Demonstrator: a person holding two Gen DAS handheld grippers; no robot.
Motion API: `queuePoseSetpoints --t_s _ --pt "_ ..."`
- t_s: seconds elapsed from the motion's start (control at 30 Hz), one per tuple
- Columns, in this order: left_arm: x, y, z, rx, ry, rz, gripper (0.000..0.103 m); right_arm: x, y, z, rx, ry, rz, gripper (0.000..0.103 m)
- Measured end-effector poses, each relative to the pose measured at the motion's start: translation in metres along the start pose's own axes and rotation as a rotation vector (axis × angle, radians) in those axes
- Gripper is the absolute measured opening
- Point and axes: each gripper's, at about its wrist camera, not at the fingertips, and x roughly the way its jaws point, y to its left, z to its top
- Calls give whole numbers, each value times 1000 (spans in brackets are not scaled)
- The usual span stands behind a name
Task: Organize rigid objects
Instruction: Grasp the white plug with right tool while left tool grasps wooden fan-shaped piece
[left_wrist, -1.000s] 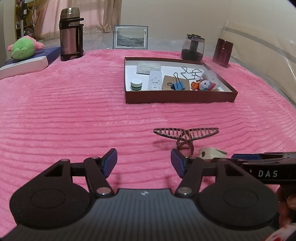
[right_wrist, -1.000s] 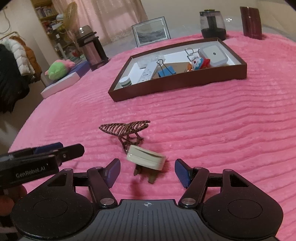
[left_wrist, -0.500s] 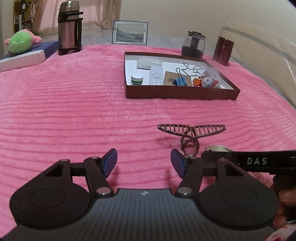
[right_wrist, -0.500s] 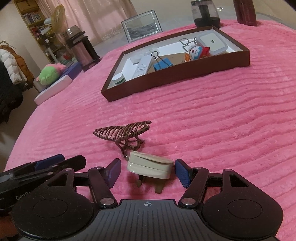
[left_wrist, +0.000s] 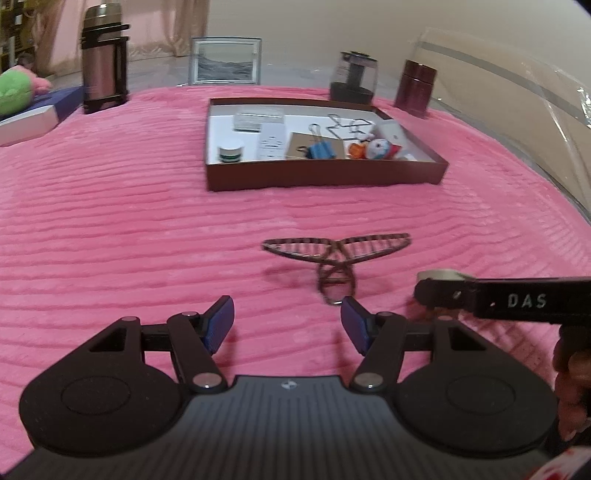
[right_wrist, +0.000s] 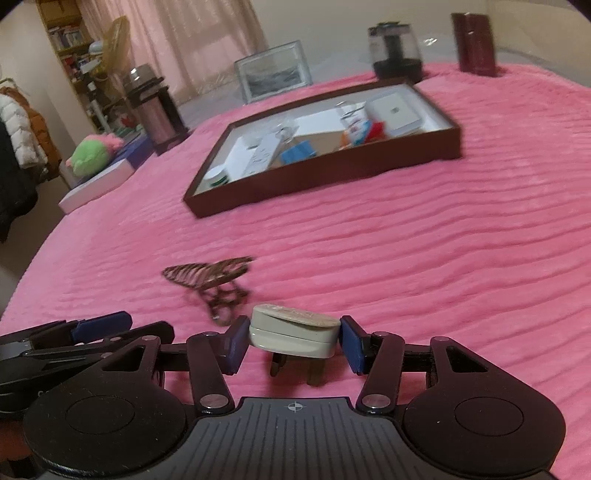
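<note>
right gripper: jaws just drawn in, pads seen touching the flanks of the cream plug adapter on the pink blanket | handling: judged light, rigid, smooth-sided; best gripped across the body, above the prongs | left gripper: held half open, empty

Right gripper angled downward over the pink surface, jaws just closed further, blue pads now pressed against both ends of the white plug, prongs hanging below. Seen side-on from the left wrist view as a dark bar at the right edge, part of a hand behind it. Left gripper also tilted downward, jaws parted, nothing between the blue pads.
</note>
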Motion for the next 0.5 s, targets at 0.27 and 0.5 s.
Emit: queuePoseSetpoints --t_s 0.27,0.5 --pt "17 -24 6 2 -15 -26 59 -21 -31 7 32 -42 -47 49" --pt "31 -37 10 -16 -29 -26 58 -27 -44 10 54 -60 -61 49"
